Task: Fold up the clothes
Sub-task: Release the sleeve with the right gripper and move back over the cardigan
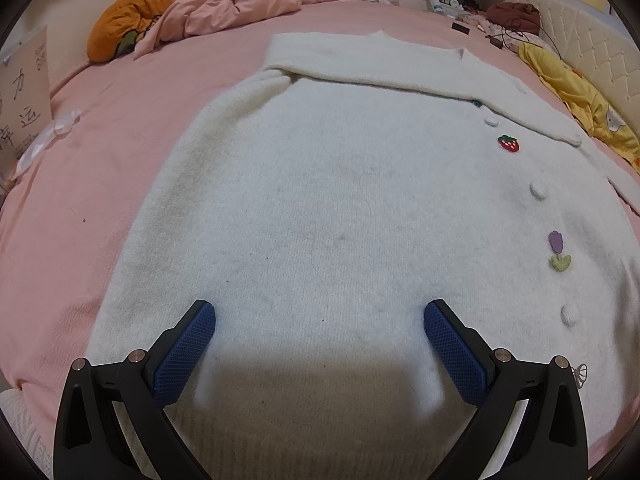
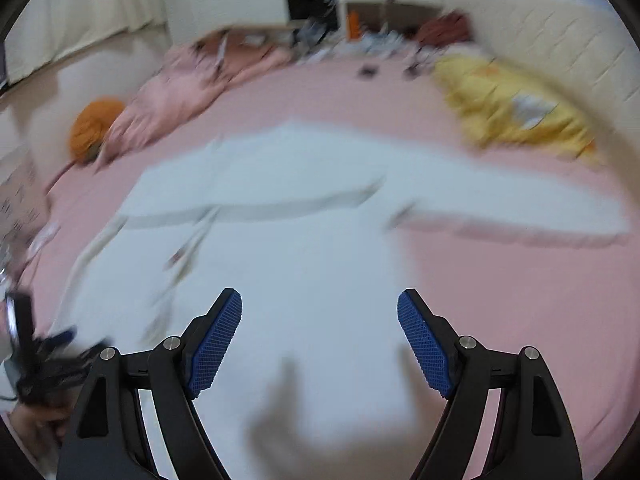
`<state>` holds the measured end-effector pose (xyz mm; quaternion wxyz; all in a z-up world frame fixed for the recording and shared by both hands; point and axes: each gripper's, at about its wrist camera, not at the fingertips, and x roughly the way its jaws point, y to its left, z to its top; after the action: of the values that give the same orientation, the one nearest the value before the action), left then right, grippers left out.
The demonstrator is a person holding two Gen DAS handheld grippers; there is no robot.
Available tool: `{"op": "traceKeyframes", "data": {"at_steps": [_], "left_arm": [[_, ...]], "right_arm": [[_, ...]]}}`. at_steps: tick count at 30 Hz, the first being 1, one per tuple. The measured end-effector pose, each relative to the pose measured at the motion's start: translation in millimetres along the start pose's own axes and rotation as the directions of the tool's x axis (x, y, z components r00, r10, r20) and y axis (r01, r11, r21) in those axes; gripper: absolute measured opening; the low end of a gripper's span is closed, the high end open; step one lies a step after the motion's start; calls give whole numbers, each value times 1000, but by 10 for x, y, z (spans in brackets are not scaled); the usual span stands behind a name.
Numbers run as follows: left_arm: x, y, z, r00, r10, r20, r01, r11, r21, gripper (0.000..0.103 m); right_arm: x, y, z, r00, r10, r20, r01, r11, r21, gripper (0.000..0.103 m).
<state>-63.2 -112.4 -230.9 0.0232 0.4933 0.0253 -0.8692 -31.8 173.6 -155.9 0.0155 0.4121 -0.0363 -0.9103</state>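
Note:
A fluffy white cardigan lies flat on the pink bed, with white buttons, a strawberry patch and a purple tulip patch down its right side. One sleeve is folded across the chest. My left gripper is open just above the cardigan's hem, holding nothing. The right wrist view is motion-blurred: the cardigan shows with its other sleeve stretched out to the right. My right gripper is open above the lower body of the cardigan, empty.
The pink bedsheet surrounds the cardigan. A crumpled pink duvet and an orange pumpkin cushion lie at the far left. A yellow blanket lies by the padded headboard. A paper sign stands at the left edge.

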Motion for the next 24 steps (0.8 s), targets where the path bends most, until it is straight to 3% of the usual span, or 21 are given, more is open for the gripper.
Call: {"op": "traceKeyframes", "data": {"at_steps": [3, 5, 13, 17, 19, 21, 24], "left_arm": [[-10, 2, -9, 1000, -2, 6, 2, 1000, 4, 103], [-14, -1, -13, 1000, -2, 8, 2, 1000, 5, 103], [-70, -10, 15, 1000, -6, -2, 6, 1000, 13, 103], [-220, 0, 69, 997, 43, 62, -44, 999, 20, 103], [-299, -12, 116, 995, 34, 90, -36, 999, 23, 103], [-404, -75, 219, 992, -1, 125, -6, 998, 55, 103], [-521, -384, 495, 980, -31, 199, -12, 978, 208, 103]], "right_arm": [[360, 292, -421, 989, -114, -95, 112, 993, -25, 80], [361, 294, -540, 991, -128, -33, 126, 991, -42, 82], [460, 74, -406, 991, -124, -44, 122, 992, -44, 83], [427, 95, -447, 992, -115, -43, 113, 993, -44, 84], [432, 94, -448, 993, -112, -40, 111, 993, -45, 84], [431, 91, -446, 993, -107, -38, 106, 993, -43, 84], [426, 70, -456, 995, -95, -28, 94, 995, -38, 84]]}}
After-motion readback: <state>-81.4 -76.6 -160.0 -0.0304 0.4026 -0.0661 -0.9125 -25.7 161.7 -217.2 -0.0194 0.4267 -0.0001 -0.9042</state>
